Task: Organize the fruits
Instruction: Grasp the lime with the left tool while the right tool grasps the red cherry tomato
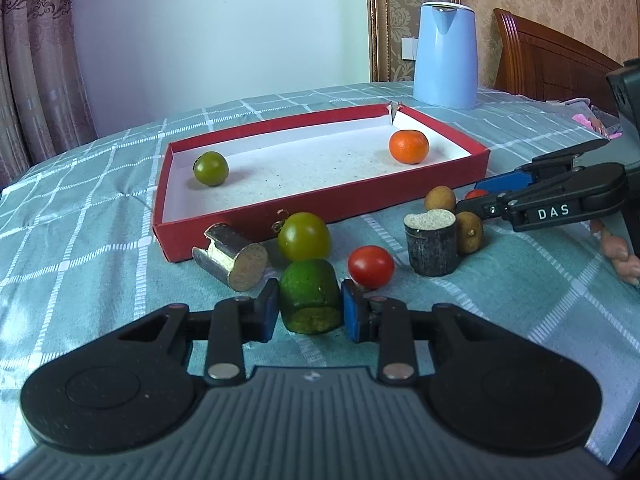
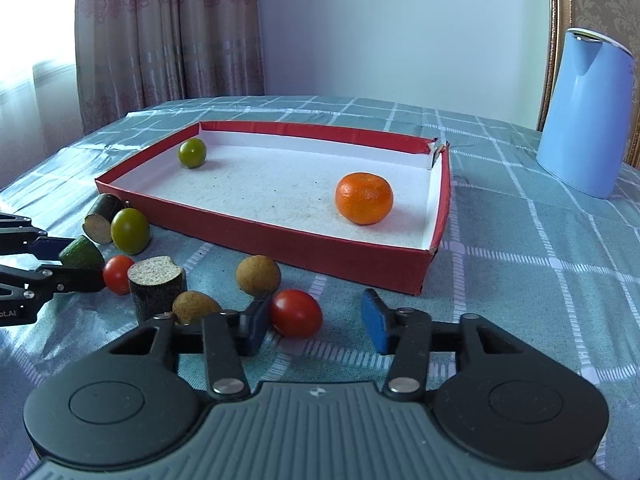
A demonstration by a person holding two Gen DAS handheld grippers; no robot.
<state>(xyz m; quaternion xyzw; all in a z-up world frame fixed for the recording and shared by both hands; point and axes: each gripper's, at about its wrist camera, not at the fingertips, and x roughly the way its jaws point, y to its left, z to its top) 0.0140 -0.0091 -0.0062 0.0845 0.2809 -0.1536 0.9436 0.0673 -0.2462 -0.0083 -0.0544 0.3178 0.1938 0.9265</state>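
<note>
A red tray holds a green tomato and an orange. My left gripper has its pads against both sides of a green cut fruit piece on the cloth. My right gripper is open around a red tomato, which lies by the left pad. In front of the tray lie another red tomato, a green tomato, two brown round fruits and two dark cut stalk pieces.
A blue kettle stands behind the tray at the right. The table is covered by a teal checked cloth. A wooden chair back and curtains lie beyond the table.
</note>
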